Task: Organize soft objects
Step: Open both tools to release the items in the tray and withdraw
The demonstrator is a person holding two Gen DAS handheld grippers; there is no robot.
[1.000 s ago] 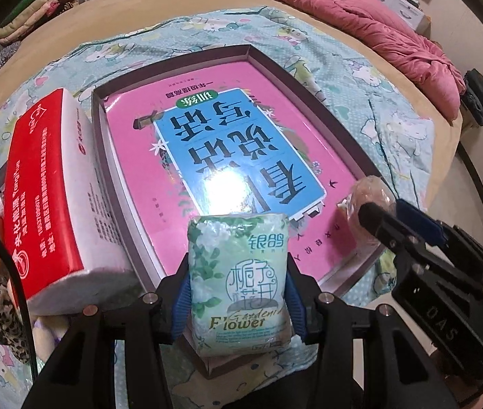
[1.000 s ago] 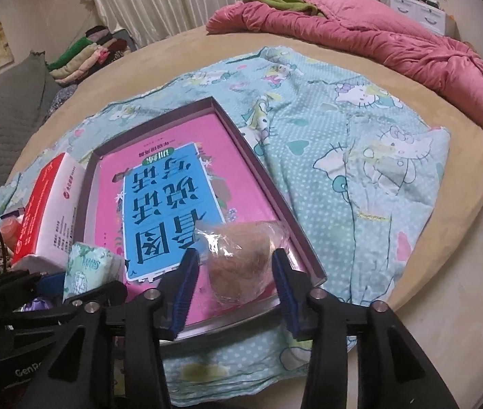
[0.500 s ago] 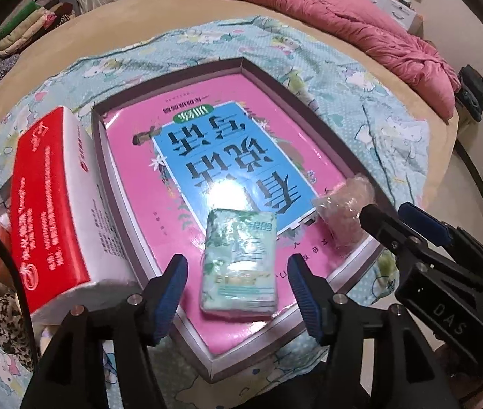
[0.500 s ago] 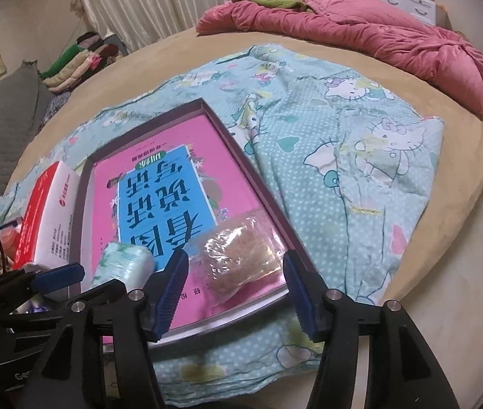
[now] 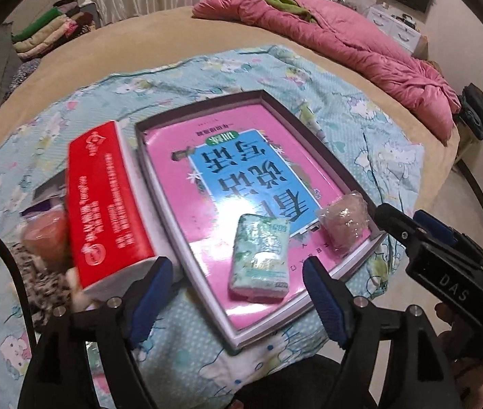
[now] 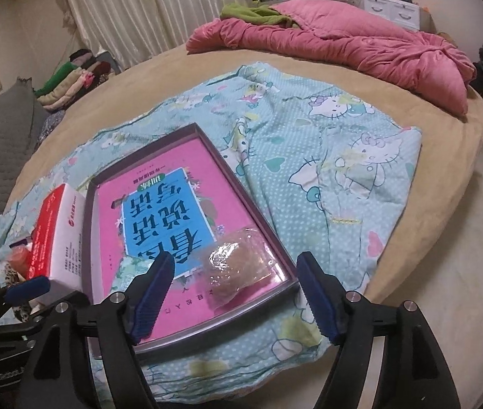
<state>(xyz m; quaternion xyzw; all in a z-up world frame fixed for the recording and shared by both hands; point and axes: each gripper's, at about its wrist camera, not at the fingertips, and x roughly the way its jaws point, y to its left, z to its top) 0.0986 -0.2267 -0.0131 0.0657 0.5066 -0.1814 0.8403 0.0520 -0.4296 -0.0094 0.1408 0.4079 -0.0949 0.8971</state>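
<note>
A green tissue pack point(image 5: 261, 255) lies flat in the shallow pink-lined box point(image 5: 204, 109), near its front edge. Beside it, at the box's front right corner, rests a clear-wrapped brownish bundle point(image 5: 343, 220) point(image 6: 241, 266). My left gripper point(image 5: 238, 296) hovers above and behind the tissue pack, jaws opening, pads off it. My right gripper point(image 6: 232, 288) hangs over the wrapped bundle, jaws opening too, touching nothing. The tissue pack point(image 6: 129, 271) is partly hidden behind the right gripper's left finger. The box point(image 6: 251, 201) lies on a cartoon-print cloth.
A red and white tissue box point(image 5: 105, 204) point(image 6: 55, 238) stands against the tray's left side, with a reddish item point(image 5: 45, 231) and a leopard-print cloth point(image 5: 42, 283) beyond it. A pink quilt point(image 6: 343, 44) lies at the round bed's far edge. Folded clothes point(image 6: 71, 81) are stacked at far left.
Both grippers let go and opened: the tissue pack and the wrapped bundle dropped flat into the box. Both grippers then rose and drew back from them.
</note>
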